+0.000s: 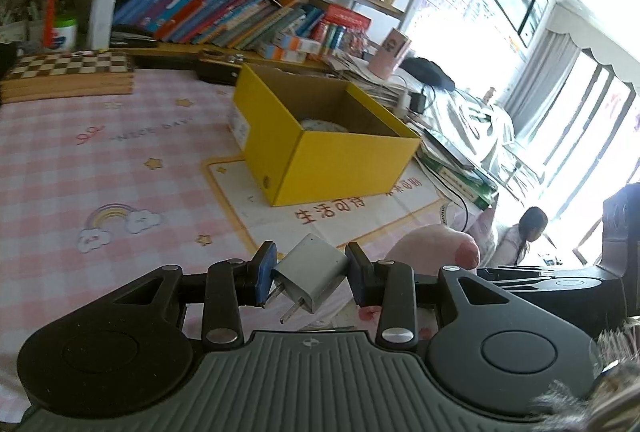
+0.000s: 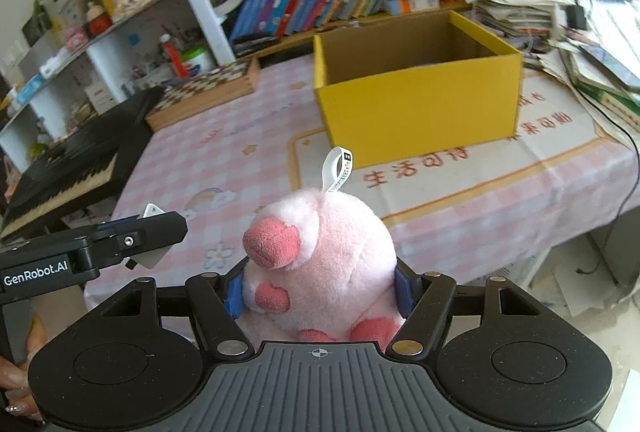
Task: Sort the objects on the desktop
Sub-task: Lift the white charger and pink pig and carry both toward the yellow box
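Box [image 2: 416,112] contents unclear; plush [image 2: 320,256] hides right jaws.

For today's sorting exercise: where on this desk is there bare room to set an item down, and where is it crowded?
Bare pink cloth lies between the chessboard and yellow box, and in front of the box. Crowded: the paper stacks right of the box.

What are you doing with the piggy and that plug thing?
It's tidy-up time on the desk. The right tongs are squeezing a pink plush pig, and the left tongs are pinching a grey plug charger. Both are held up in the air, near the edge of the pink checked tablecloth. Ahead sits an open yellow box, with something round already inside.
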Available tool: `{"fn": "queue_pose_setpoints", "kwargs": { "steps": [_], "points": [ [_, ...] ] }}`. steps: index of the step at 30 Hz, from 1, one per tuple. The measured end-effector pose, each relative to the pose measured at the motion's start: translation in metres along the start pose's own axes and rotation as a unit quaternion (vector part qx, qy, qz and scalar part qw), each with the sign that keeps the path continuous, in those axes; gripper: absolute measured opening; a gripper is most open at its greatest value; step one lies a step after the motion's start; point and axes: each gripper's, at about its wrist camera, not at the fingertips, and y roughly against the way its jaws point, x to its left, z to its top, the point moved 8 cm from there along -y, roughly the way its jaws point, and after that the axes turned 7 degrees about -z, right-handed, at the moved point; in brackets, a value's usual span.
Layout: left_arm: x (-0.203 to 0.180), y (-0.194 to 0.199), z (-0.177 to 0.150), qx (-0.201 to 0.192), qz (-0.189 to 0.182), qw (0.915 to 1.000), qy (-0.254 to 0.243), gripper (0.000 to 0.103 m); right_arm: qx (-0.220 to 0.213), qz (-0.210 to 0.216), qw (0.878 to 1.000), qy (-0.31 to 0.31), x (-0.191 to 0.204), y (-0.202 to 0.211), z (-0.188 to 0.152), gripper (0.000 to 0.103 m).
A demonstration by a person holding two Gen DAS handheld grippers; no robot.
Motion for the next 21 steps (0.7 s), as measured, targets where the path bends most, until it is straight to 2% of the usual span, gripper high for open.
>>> {"fn": "queue_pose_setpoints", "kwargs": {
  "steps": [21],
  "points": [
    [-0.049,-0.093,0.029,0.027,-0.028,0.9992,-0.009,0.035,0.016,-0.02,0.999,-0.021,-0.087,-0.022,0.039,0.069]
  ]
}}
